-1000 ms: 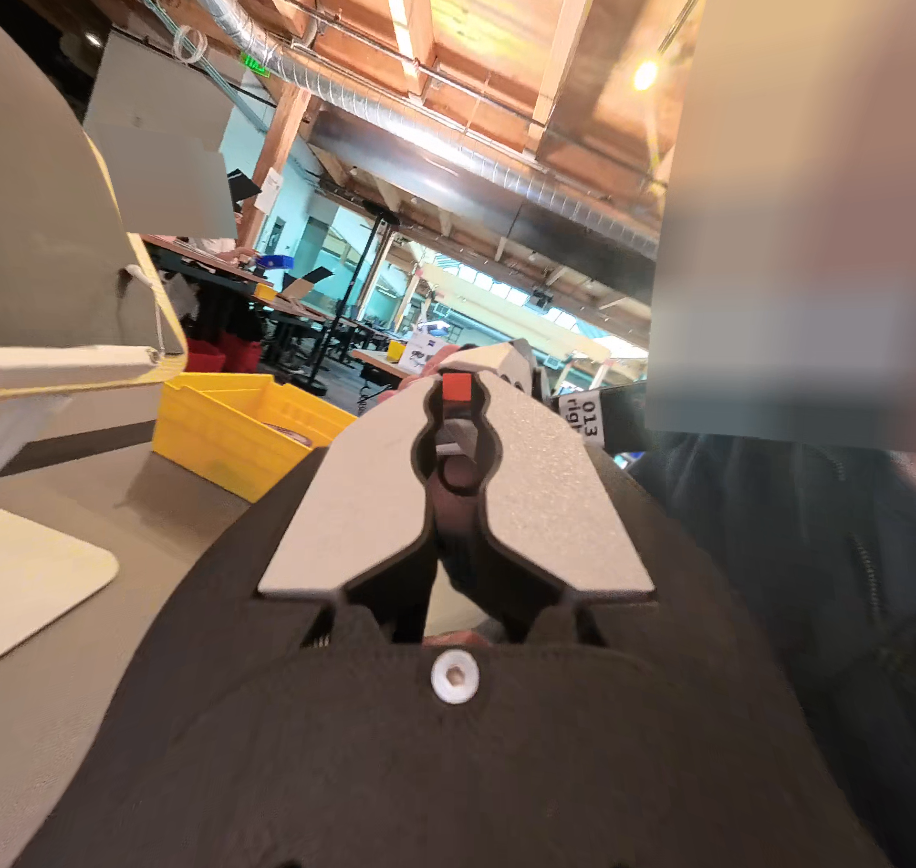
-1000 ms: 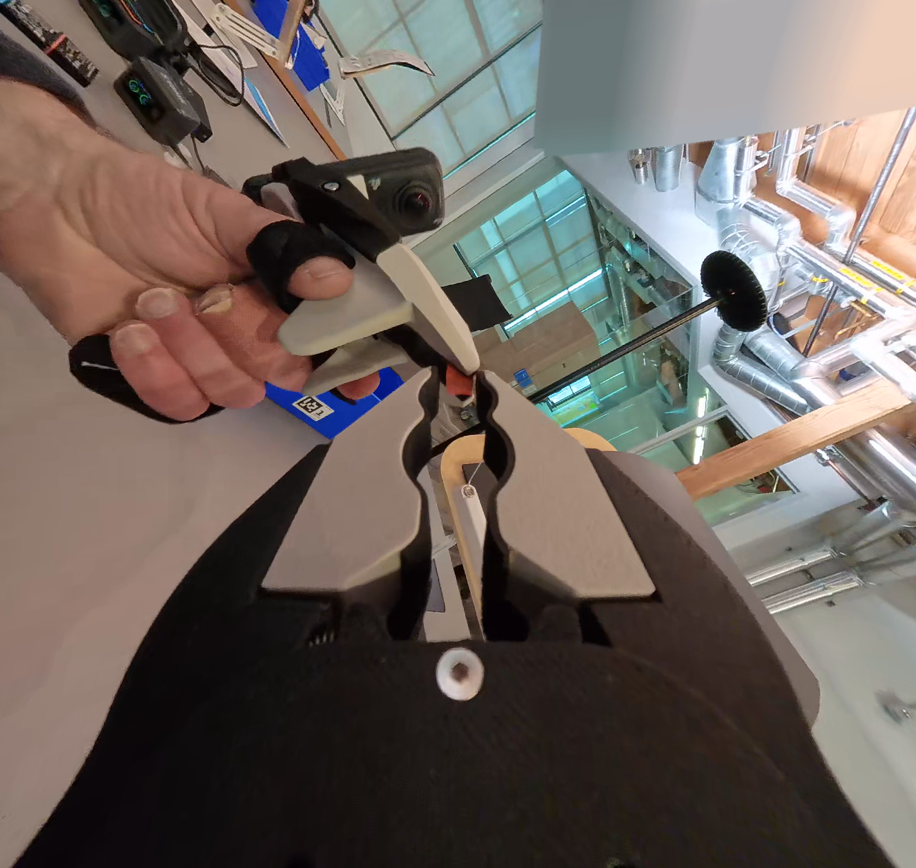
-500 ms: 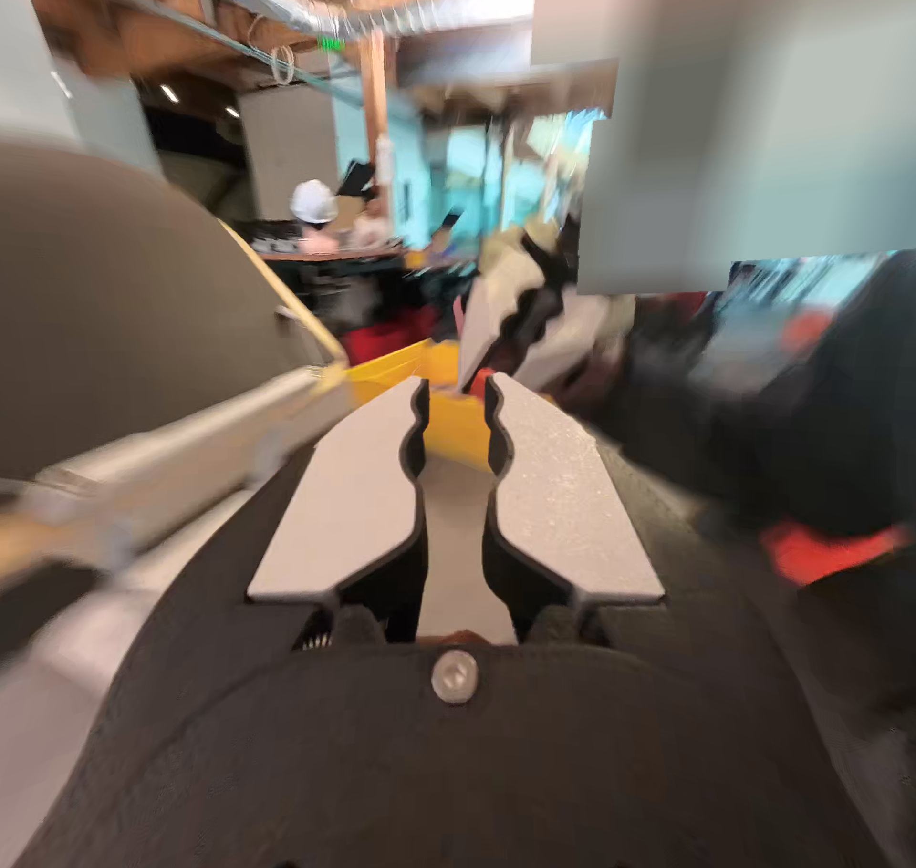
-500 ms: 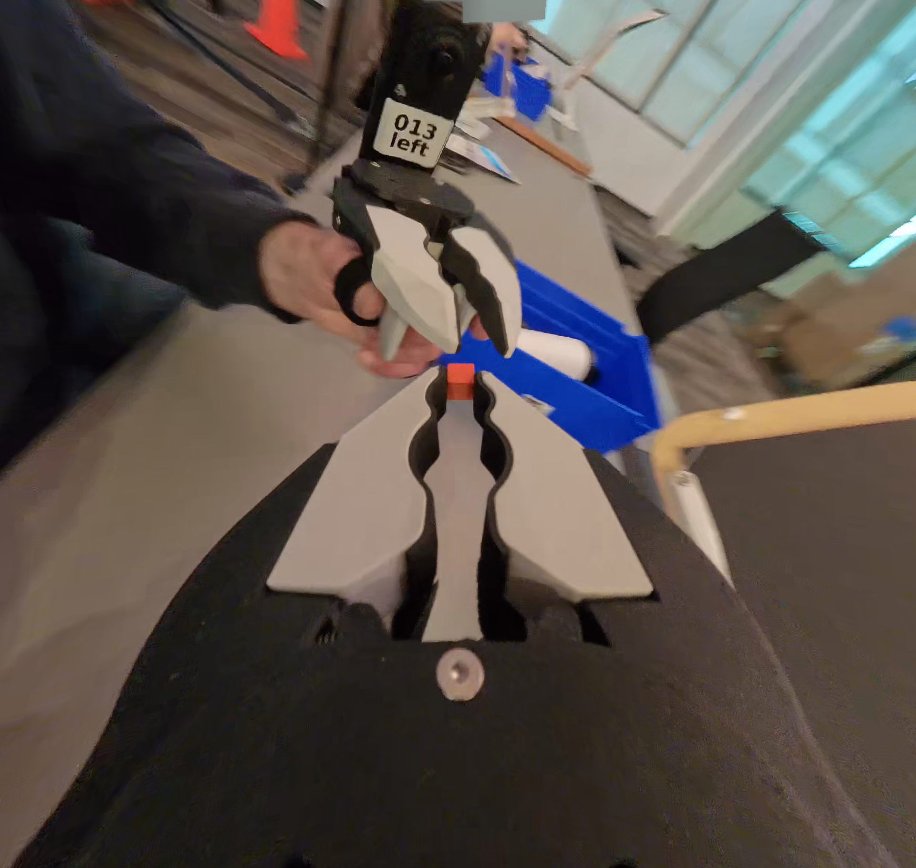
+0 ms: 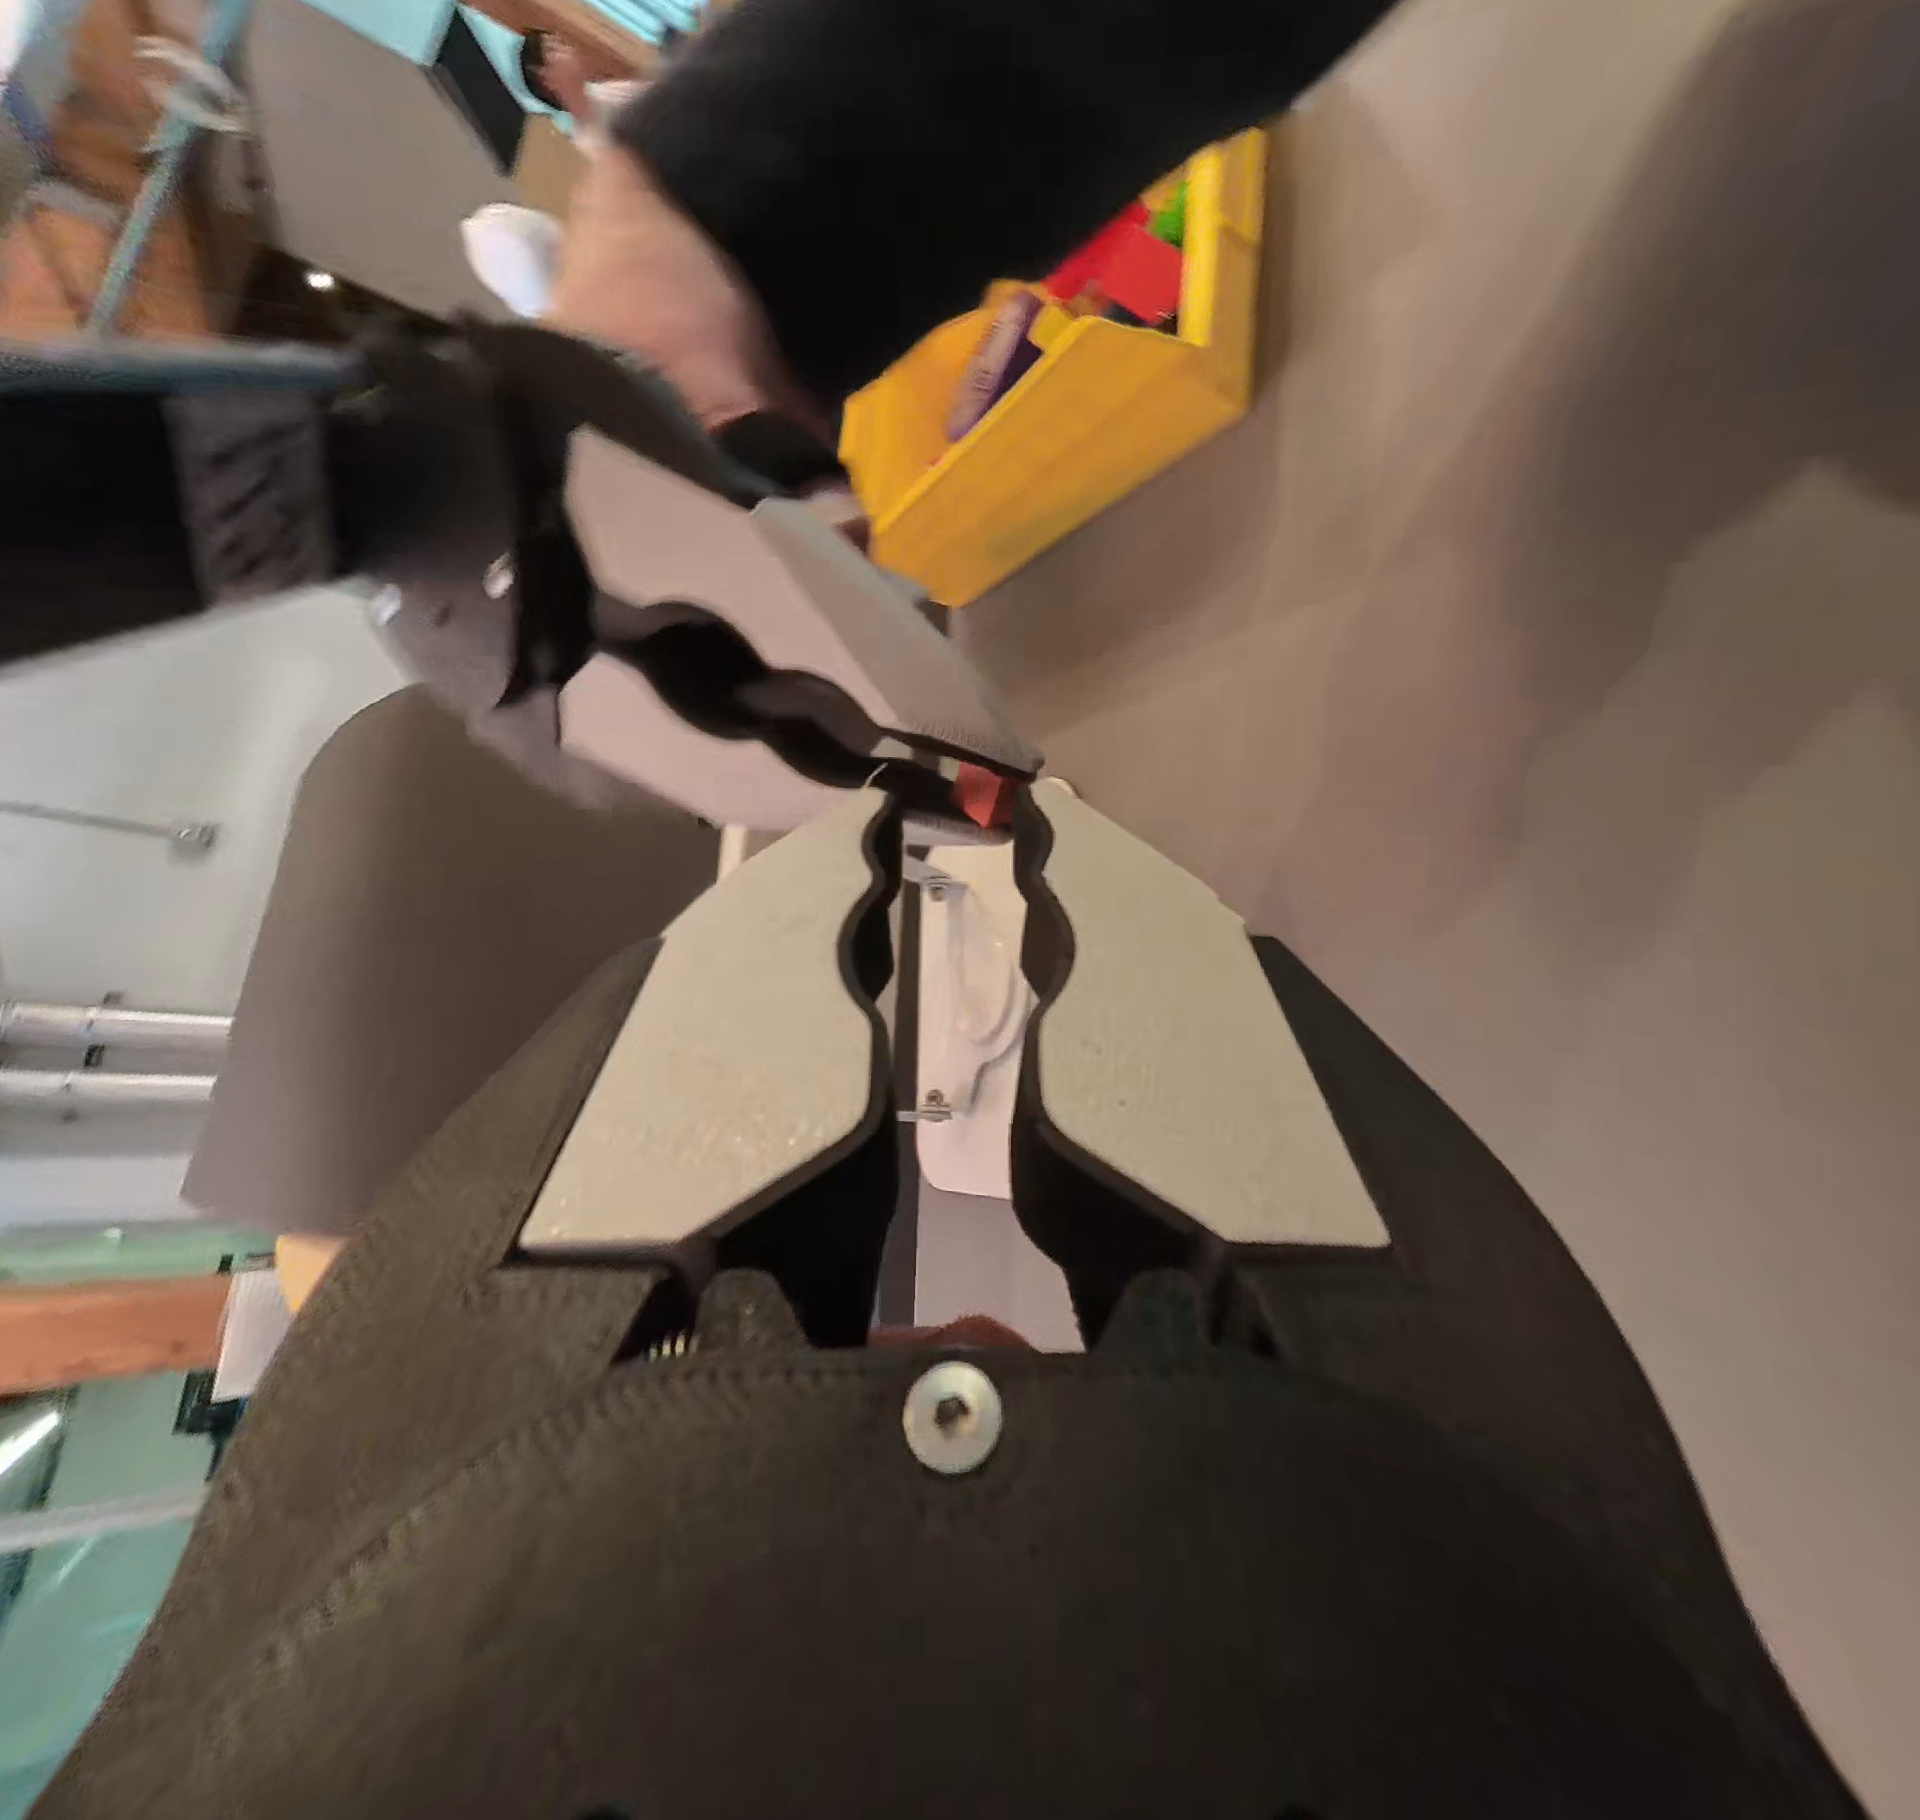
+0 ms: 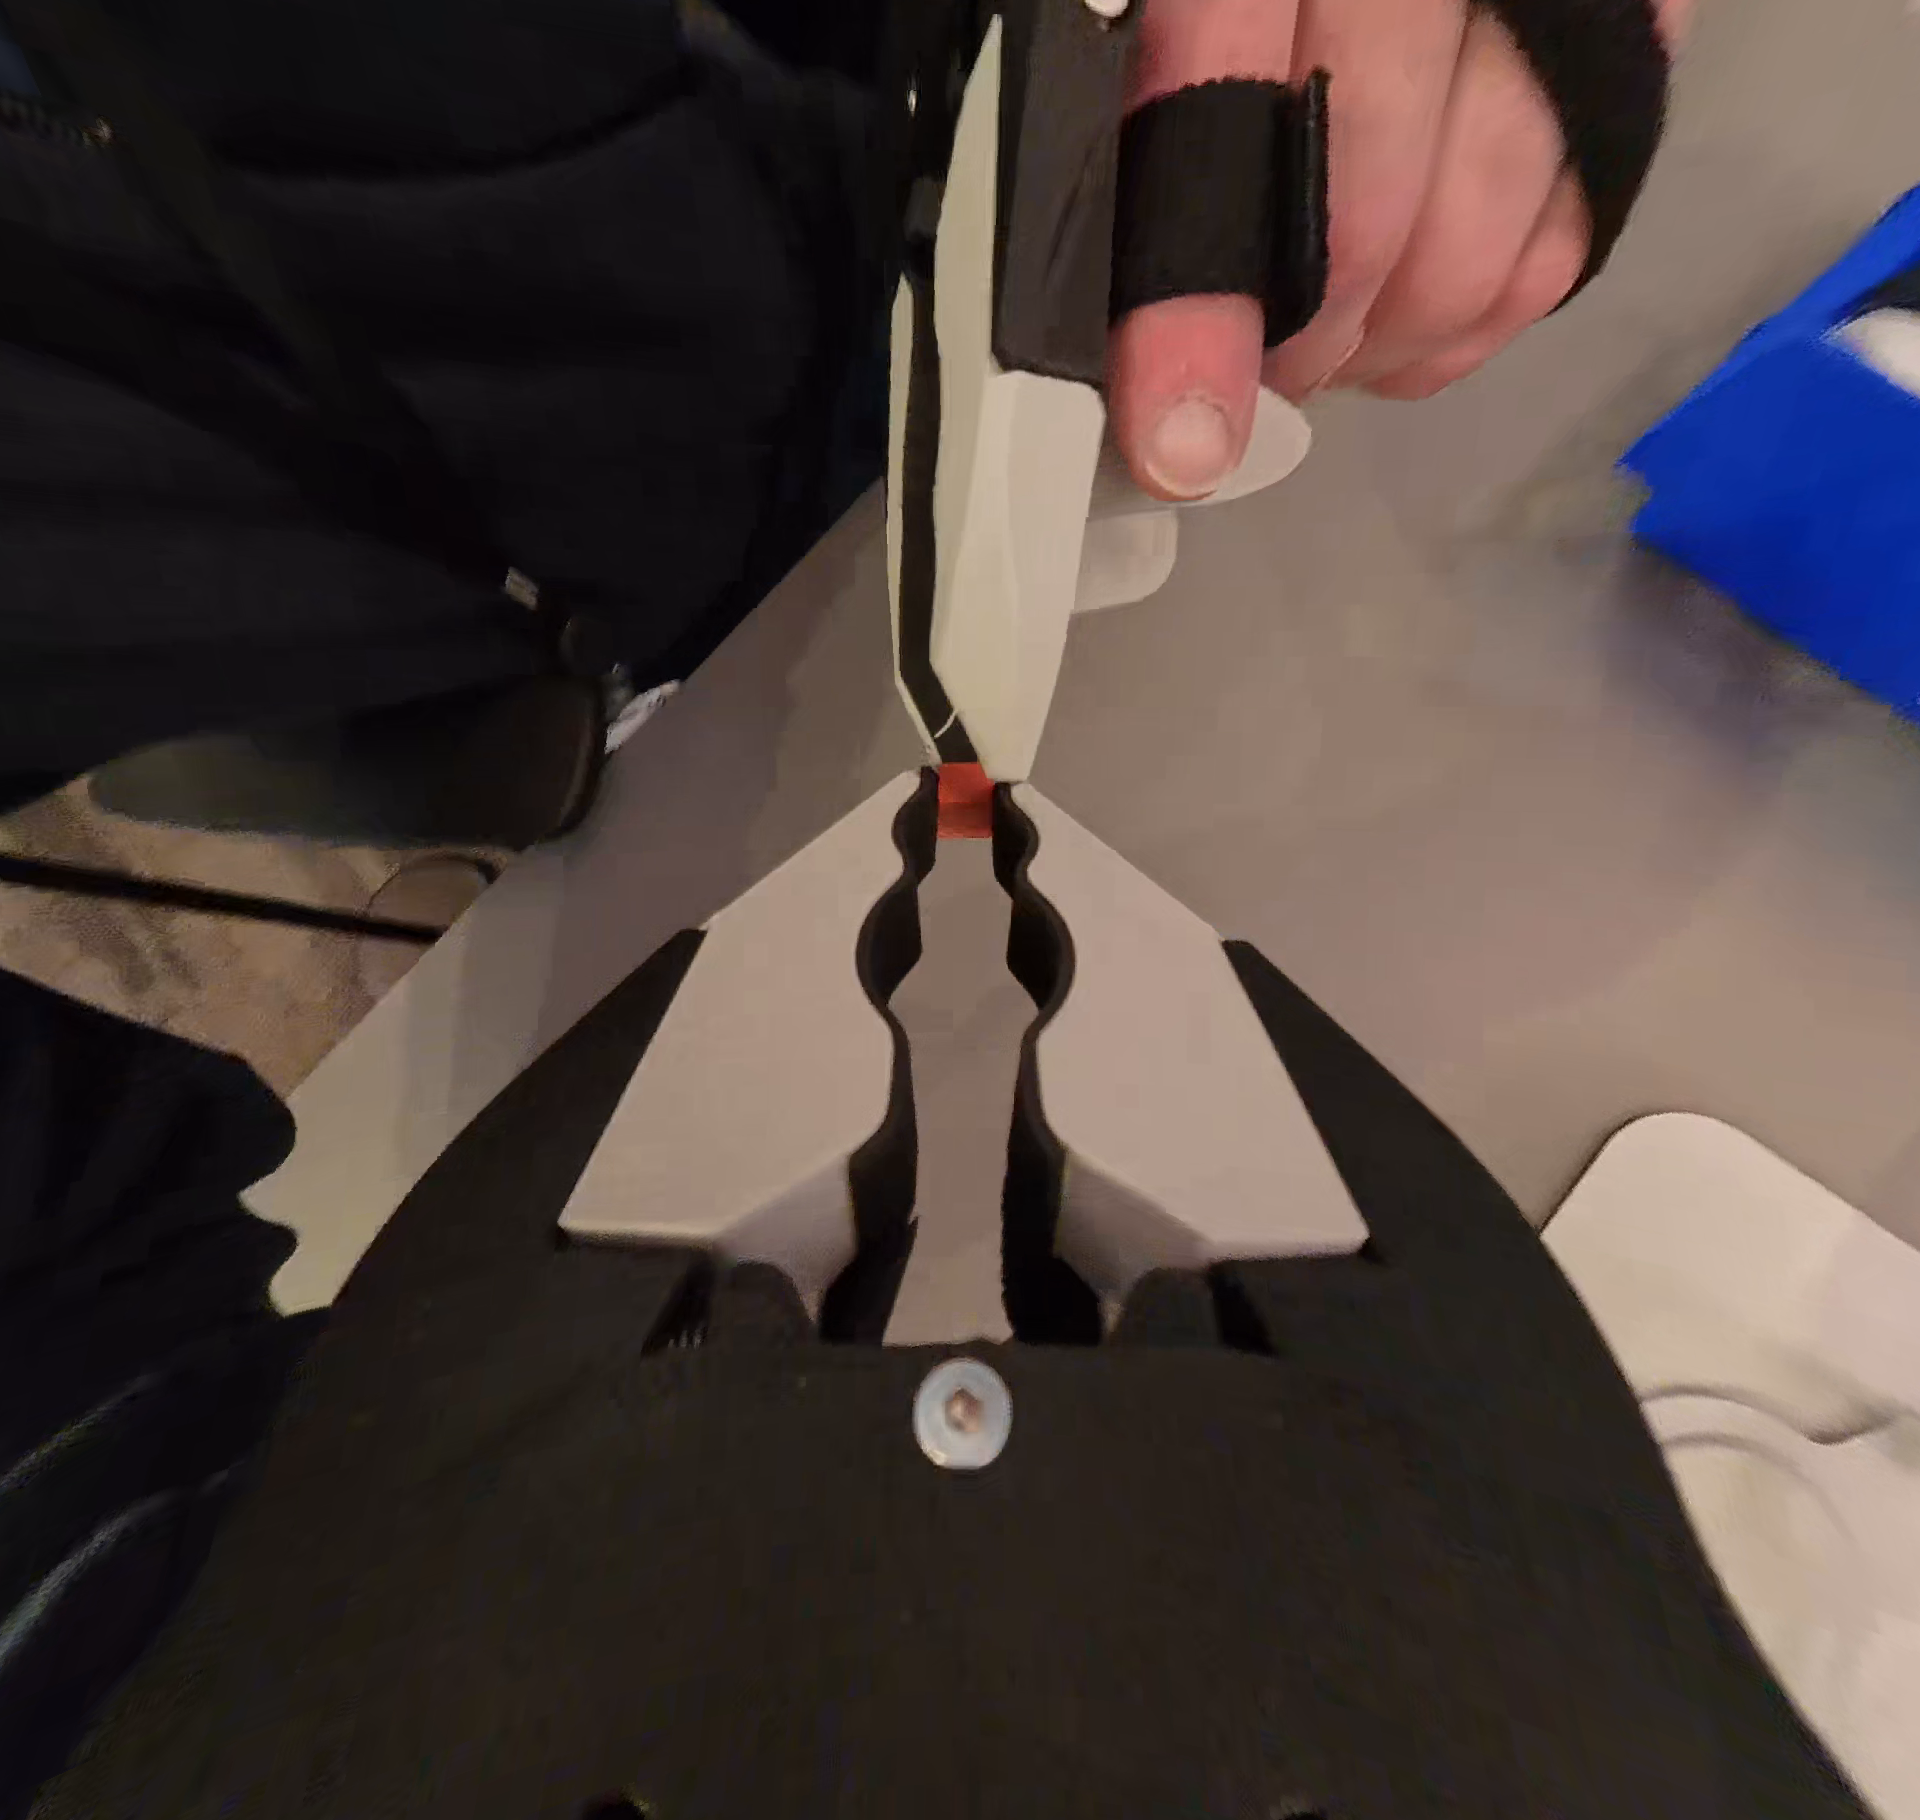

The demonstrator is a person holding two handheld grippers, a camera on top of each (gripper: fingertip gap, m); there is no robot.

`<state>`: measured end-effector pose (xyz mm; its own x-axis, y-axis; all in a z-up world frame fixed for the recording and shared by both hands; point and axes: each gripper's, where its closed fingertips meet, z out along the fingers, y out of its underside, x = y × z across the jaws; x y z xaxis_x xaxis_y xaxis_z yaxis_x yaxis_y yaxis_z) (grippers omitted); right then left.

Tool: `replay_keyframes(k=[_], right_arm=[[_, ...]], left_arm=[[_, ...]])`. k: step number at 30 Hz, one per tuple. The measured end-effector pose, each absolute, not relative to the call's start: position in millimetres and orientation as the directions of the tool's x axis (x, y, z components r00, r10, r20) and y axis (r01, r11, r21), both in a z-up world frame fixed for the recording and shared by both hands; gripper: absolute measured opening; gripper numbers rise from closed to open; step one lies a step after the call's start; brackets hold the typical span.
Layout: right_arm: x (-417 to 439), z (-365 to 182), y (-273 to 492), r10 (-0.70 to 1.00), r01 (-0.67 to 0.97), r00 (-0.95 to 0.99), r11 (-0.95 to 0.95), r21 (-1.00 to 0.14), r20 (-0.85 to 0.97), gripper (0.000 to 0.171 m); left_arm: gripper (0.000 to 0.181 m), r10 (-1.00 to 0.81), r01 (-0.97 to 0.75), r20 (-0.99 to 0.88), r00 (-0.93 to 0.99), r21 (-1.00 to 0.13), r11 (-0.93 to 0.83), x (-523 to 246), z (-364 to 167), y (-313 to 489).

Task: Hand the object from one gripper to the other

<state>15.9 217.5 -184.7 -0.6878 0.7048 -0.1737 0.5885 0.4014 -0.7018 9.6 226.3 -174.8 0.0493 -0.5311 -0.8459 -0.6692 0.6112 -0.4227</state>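
**Red block pinched at the meeting of two gripper tips**

Grey tabletop (image 6: 1403,835) fills the right half of the right wrist view; the same grey surface runs along the right side of the left wrist view, which is rolled hard on its side and blurred.

Right wrist view:
- Right gripper (image 6: 964,806) at lower centre, fingers drawn close and clamped on a small red block (image 6: 961,804) held at the very tips.
- Left gripper (image 6: 971,752) comes down from the top centre, seen edge-on, its tips touching the upper end of the block. Only a thin dark seam shows between its fingers; whether they grip the block cannot be told from this angle.
- A hand (image 6: 1382,170) with black straps holds the left gripper, upper right.
- Blue bin (image 6: 1797,482) at right edge, blurred. Pale flat plate (image 6: 1714,1282) at lower right. Dark clothing fills the upper left.

Left wrist view:
- Left gripper (image 5: 961,814) at lower centre, fingers set somewhat apart along their length, with the tips flanking the block (image 5: 980,796). Contact with the block not clear through the blur.
- Right gripper (image 5: 966,762) enters from the left of the frame, tips closed onto the block just above the left gripper's tips.
- Dark sleeve (image 5: 935,87) across the top centre.
- Yellow bin (image 5: 1049,430) with coloured items inside, upper centre-right, on the grey surface.
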Motion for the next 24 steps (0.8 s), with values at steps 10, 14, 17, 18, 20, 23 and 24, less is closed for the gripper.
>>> replay_keyframes(k=[10, 14, 17, 18, 20, 23, 24], right_arm=[[25, -193, 213, 0.604, 0.649, -0.728, 0.453, -0.611, -0.325, 0.007], [27, -199, 213, 0.592, 0.653, -0.731, 0.461, -0.601, -0.34, 0.007], [28, -190, 207, 0.548, 0.621, -0.756, 0.429, -0.656, -0.358, 0.007], [29, -190, 207, 0.544, 0.622, -0.757, 0.43, -0.654, -0.362, 0.007], [30, -190, 207, 0.531, 0.619, -0.762, 0.427, -0.659, -0.37, 0.007], [29, -190, 209, 0.535, 0.625, -0.756, 0.418, -0.659, -0.377, 0.007], [30, -190, 209, 0.535, 0.628, -0.754, 0.419, -0.656, -0.38, 0.007]], left_arm=[[0.024, -0.531, -0.666, -0.847, 0.016, -0.405, 0.627, 19, -179, 221], [0.021, -0.538, -0.668, -0.843, -0.003, -0.398, 0.628, 24, -187, 222], [0.019, -0.56, -0.638, -0.828, 0.033, -0.448, 0.626, 27, -187, 220], [0.019, -0.569, -0.626, -0.821, 0.04, -0.465, 0.626, 29, -186, 219], [0.019, -0.572, -0.627, -0.82, 0.029, -0.46, 0.628, 30, -188, 221], [0.017, -0.569, -0.626, -0.822, 0.038, -0.463, 0.628, 31, -187, 224], [0.014, -0.562, -0.624, -0.826, 0.042, -0.461, 0.63, 31, -186, 225]])
